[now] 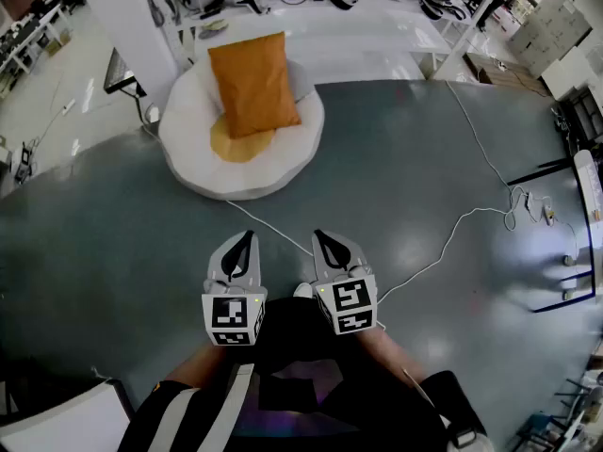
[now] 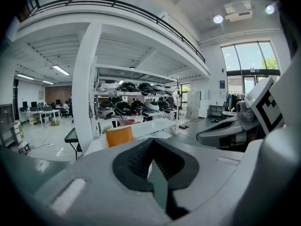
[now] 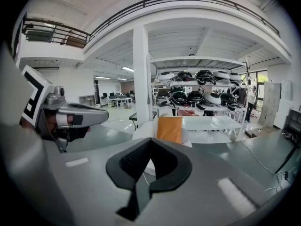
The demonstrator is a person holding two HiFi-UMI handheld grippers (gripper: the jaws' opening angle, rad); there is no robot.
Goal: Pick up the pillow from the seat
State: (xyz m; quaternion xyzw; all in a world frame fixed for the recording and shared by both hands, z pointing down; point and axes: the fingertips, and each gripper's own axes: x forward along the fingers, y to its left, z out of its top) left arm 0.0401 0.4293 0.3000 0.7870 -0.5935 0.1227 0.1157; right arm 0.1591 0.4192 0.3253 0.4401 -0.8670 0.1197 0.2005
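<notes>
Approach step. Your left gripper [image 1: 247, 242], right gripper [image 1: 325, 241] closed, empty, well apart from orange rectangular fabric pillow [image 1: 252, 83] at rear edge of round white padded seat [image 1: 191, 158]. Next: step closer, open.

No words or numbers can be read; cubes [image 1: 234, 319] on the left tool [image 1: 247, 239] and right tool [image 1: 320, 239] bear only square markers.

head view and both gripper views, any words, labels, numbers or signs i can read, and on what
No readable words or numbers in any view.
Marker cubes: black-and-white square patterns only, no letters.
Blue wall sign: too small to read.
</notes>
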